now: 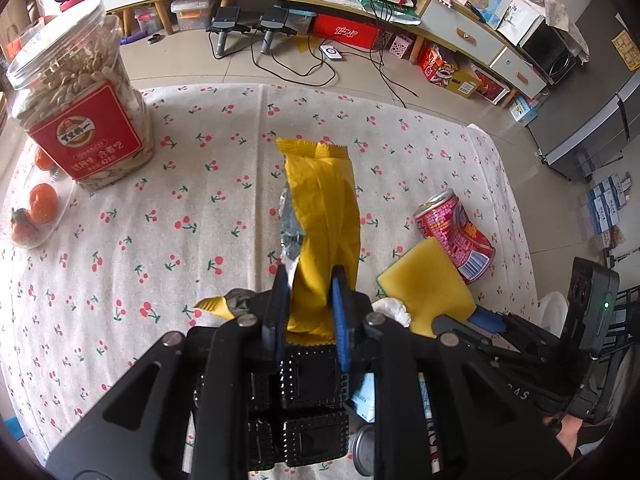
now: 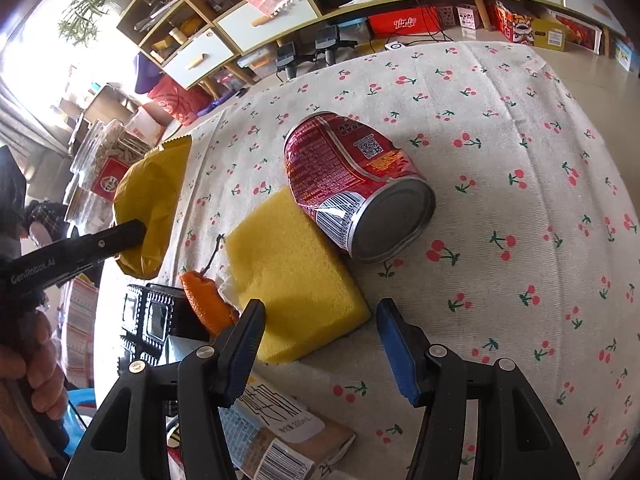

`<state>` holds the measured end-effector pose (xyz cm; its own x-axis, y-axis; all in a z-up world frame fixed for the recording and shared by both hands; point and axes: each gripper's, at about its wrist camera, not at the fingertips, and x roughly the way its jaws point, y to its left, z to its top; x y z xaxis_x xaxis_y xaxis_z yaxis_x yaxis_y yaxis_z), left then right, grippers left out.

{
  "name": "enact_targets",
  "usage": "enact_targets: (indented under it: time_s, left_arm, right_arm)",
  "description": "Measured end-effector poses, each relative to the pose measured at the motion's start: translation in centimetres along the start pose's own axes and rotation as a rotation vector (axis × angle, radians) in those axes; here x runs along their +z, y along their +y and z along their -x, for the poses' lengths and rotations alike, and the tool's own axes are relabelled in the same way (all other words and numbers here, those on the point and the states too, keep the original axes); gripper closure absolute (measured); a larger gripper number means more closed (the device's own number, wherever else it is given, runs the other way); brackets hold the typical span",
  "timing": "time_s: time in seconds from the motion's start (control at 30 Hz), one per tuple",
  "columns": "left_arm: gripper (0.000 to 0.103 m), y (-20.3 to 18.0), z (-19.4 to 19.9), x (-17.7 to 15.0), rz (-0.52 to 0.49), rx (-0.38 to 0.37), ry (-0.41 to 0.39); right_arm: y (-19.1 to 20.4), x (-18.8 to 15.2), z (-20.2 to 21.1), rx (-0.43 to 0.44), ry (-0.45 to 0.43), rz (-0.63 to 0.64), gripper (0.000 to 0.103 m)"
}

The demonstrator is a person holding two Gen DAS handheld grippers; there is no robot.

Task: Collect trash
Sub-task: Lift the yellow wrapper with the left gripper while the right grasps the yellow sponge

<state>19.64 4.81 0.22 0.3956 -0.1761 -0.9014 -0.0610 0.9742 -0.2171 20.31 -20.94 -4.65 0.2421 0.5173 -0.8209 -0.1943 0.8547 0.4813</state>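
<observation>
My left gripper is shut on a yellow snack wrapper and holds it above a black lattice basket. The wrapper also shows in the right wrist view. My right gripper is open and empty, just in front of a yellow sponge. A dented red can lies on its side behind the sponge. Both show in the left wrist view, the sponge and the can. An orange peel and a white tissue lie by the basket.
A clear jar of seeds with a red label stands at the far left. Tomatoes in a clear dish sit beside it. A flattened carton lies under my right gripper. The cherry-print tablecloth covers the table.
</observation>
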Motion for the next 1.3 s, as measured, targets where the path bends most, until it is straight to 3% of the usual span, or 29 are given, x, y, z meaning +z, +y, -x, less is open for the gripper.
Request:
enact_targets:
  time_s: [0.27, 0.6, 0.87, 1.3]
  left_arm:
    - [0.082, -0.4, 0.9, -0.2, 0.005, -0.029, -0.015]
    - [0.082, -1.5, 1.8, -0.6, -0.023, -0.051, -0.042]
    - [0.082, -4.3, 2.8, -1.3, -0.077, -0.095, -0.058]
    - [0.081, -12.1, 4.0, -4.4, -0.255, -0.132, -0.095]
  right_arm:
    - [1.6, -0.3, 0.7, 0.030, -0.016, 0.042, 0.063]
    - [3.0, -0.7, 5.5, 0.010, -0.102, 0.096, 0.064]
    - [0.0, -0.7, 8.9, 0.024, -0.147, 0.008, 0.063]
    - [-7.8, -1.8, 19.8, -0.018, -0.323, -0.145, 0.062]
